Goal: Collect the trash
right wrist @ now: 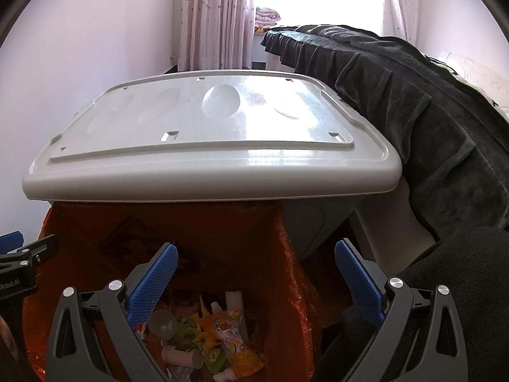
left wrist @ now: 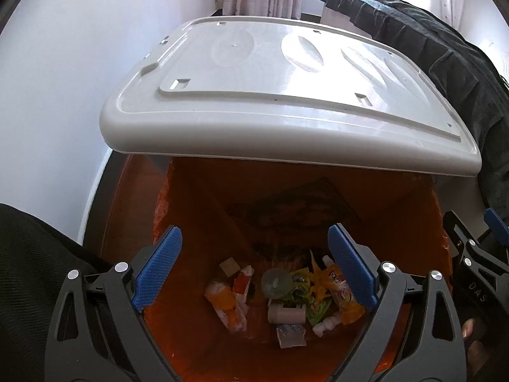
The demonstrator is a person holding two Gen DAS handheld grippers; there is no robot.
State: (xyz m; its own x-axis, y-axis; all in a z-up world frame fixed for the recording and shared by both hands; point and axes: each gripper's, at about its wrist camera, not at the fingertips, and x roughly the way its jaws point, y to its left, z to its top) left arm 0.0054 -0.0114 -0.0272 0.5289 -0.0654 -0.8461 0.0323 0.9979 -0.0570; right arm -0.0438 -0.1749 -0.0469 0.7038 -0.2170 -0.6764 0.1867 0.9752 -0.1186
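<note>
A grey trash bin with an orange liner (left wrist: 197, 191) stands open, its grey lid (left wrist: 286, 95) raised over the far side. Several pieces of trash (left wrist: 280, 293) lie at the bottom: wrappers, a cardboard tube, a clear cup lid. My left gripper (left wrist: 254, 267) hangs open and empty over the bin mouth. My right gripper (right wrist: 254, 283) is open and empty over the bin's right rim, with the liner (right wrist: 261, 242), the lid (right wrist: 206, 140) and the trash (right wrist: 210, 334) below it. Part of the right gripper also shows in the left wrist view (left wrist: 477, 254).
A bed with a dark blanket (right wrist: 413, 111) stands right of the bin. A white wall (left wrist: 63, 95) is on the left. Curtains (right wrist: 213, 16) and a bright window are at the back. Dark sleeves (left wrist: 31, 270) sit at the frame edges.
</note>
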